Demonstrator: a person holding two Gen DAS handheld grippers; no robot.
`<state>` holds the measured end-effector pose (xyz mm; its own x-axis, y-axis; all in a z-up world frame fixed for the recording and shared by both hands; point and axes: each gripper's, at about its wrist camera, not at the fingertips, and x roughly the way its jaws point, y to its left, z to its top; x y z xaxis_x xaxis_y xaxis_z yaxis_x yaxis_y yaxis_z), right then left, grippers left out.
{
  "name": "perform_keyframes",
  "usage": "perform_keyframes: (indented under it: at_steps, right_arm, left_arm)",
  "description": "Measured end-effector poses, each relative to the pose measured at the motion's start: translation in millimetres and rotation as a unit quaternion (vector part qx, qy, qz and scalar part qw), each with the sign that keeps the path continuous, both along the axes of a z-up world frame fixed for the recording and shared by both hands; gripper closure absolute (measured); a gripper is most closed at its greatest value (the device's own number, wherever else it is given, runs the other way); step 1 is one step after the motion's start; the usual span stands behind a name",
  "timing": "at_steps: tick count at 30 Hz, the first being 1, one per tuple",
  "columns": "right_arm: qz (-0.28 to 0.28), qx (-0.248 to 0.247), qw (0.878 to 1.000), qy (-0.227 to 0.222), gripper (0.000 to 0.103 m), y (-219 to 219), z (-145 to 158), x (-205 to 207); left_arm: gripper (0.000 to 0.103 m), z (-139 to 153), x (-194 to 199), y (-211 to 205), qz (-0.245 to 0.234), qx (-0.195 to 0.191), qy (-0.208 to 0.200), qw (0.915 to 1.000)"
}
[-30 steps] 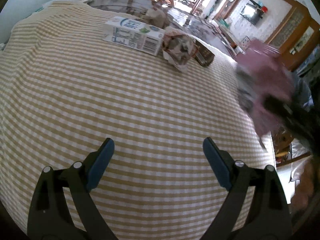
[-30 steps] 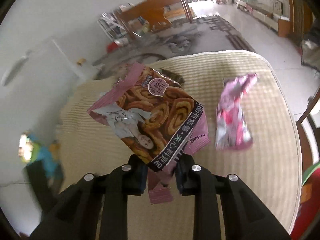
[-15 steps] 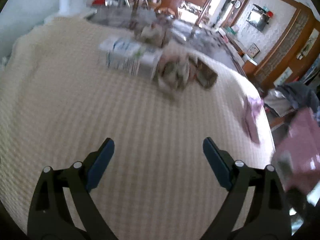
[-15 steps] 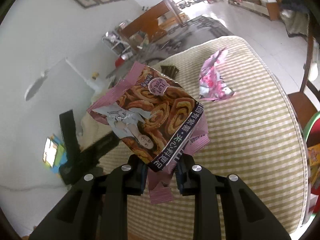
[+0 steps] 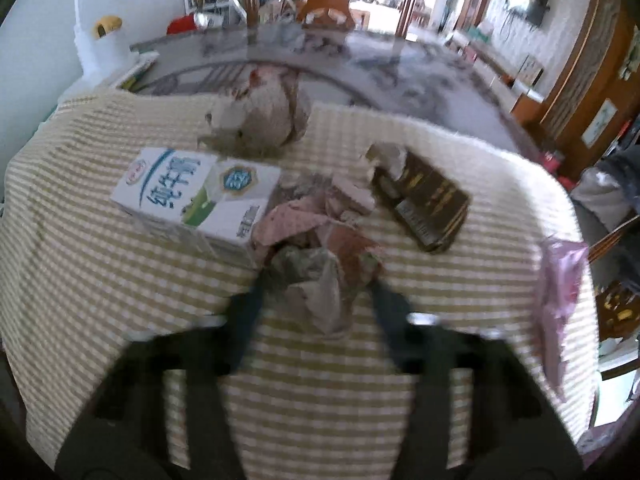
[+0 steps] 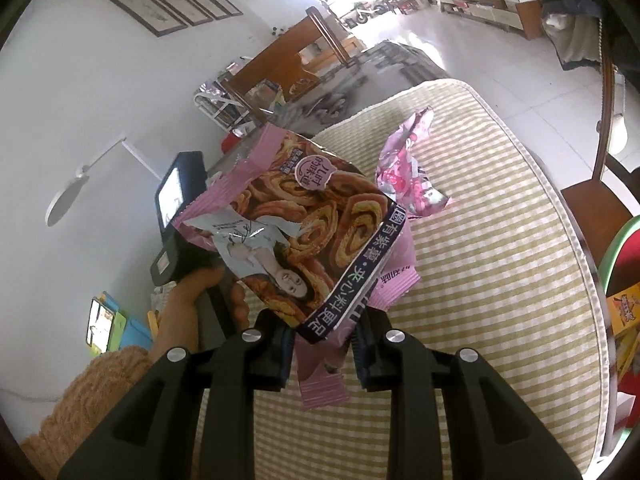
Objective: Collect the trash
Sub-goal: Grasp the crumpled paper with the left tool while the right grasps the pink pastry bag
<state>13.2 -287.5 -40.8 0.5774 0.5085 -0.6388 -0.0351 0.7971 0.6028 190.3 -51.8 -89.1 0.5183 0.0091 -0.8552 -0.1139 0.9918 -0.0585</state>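
A: What step is this?

B: Mid-collection, I'd say. The right gripper [image 6: 322, 350] is clamped on a snack bag [image 6: 298, 232], jaws pinching its lower edge, and holds it up off the tabletop [image 6: 500, 280]. That piece is picked up but not yet binned; no bin shows clearly in either view.

A: And the left gripper [image 5: 316, 292]?

B: It's blurred, but its two fingers [image 5: 246, 312] stand apart on either side of a crumpled wrapper [image 5: 316, 256], close to it. Jaws partly open, nothing gripped as far as I can tell. Looks like a grasp being set up.

A: What else is lying there?

B: A milk carton [image 5: 192, 192] just left of the crumpled wrapper, seemingly touching it. A dark packet [image 5: 424, 200] to its right, a little apart. A wad of paper [image 5: 260, 124] farther back at the cloth's edge. And a pink wrapper [image 6: 404, 172] near the right edge, beyond the held bag in the right view.

A: So the next move?

B: Probably closing the left gripper on the crumpled wrapper. It's soft and irregular, so the fingers need to go low enough to catch its bulk, not a loose flap. The carton sits tight against it, so the left finger has to slip between without pushing the carton along.

A: And the right?

B: Keep the pinch firm; the bag hangs from one edge and could slip.
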Motion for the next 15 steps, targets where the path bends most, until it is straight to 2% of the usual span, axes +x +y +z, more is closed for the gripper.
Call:
perform_keyframes:
  at_steps: [3,10,15]
  right_arm:
    - [0.002,-0.005,1.0,0.001,0.079,1,0,0]
    - [0.001,-0.024,1.0,0.003,0.078,6,1,0]
    - [0.0,-0.036,0.999,0.005,0.078,9,0,0]
  left_arm:
    - [0.075,4,-9,6,-0.004,-0.008,-0.014,0.9999]
    - [0.077,17,-57,3,-0.042,-0.014,-0.031,0.9985]
    - [0.077,15,-108,14,-0.047,-0.051,-0.023,0.9973]
